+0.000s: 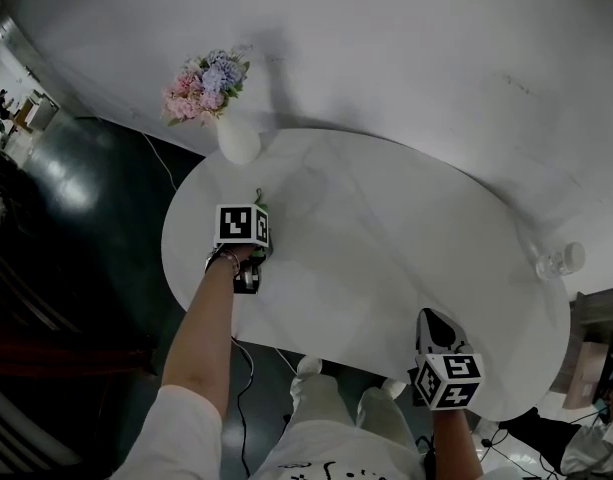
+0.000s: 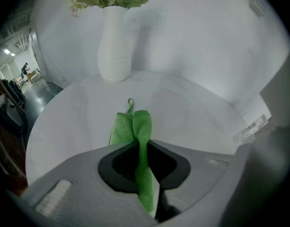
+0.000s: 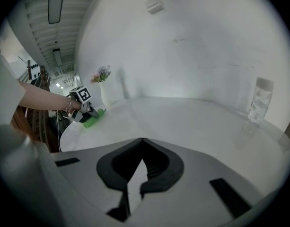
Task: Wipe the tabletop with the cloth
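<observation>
A green cloth is folded and pinched between the jaws of my left gripper, its front end lying on the white tabletop. In the head view the left gripper rests on the table's left part, with only a sliver of the cloth showing beyond its marker cube. My right gripper sits at the table's near right edge, shut with nothing between its jaws. The right gripper view shows the left gripper and the cloth far off at the left.
A white vase of pink and blue flowers stands at the table's far left edge, just ahead of the left gripper. A clear bottle stands at the far right edge. A white wall lies behind the table, dark floor to the left.
</observation>
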Motion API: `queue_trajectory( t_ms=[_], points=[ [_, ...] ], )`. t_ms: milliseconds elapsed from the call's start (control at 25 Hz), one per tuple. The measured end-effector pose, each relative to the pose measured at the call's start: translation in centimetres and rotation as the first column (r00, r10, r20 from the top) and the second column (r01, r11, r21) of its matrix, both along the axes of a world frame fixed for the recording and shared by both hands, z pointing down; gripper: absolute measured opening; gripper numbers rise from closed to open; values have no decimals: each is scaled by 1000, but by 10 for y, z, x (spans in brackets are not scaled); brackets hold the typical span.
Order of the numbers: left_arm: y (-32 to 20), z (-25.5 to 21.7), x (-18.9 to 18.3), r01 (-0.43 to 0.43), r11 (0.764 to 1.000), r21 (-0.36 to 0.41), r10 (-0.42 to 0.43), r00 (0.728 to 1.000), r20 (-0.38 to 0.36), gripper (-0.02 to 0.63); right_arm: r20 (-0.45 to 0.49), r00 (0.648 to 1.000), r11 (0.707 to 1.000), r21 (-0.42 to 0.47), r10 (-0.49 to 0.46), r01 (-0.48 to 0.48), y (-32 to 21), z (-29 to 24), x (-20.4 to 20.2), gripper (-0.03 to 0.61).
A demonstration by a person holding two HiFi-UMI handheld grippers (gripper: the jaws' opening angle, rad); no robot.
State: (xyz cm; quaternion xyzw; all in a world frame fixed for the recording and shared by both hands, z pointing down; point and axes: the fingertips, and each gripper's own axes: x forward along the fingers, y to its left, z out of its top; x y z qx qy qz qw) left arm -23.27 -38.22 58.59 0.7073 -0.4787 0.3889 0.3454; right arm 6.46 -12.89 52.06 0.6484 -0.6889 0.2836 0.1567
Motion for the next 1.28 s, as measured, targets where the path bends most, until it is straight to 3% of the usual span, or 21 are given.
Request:
queue_trajectory(
  t_ms=[800, 1280],
  points=[
    [39, 0, 81, -40, 999, 24, 40, 999, -3, 48, 2, 1000, 999, 39, 7, -7, 35, -14, 68, 0],
    [63, 1, 125, -82, 996, 25, 82, 996, -15, 48, 65, 996, 995, 67, 67, -71, 62, -19, 88, 0]
  ],
)
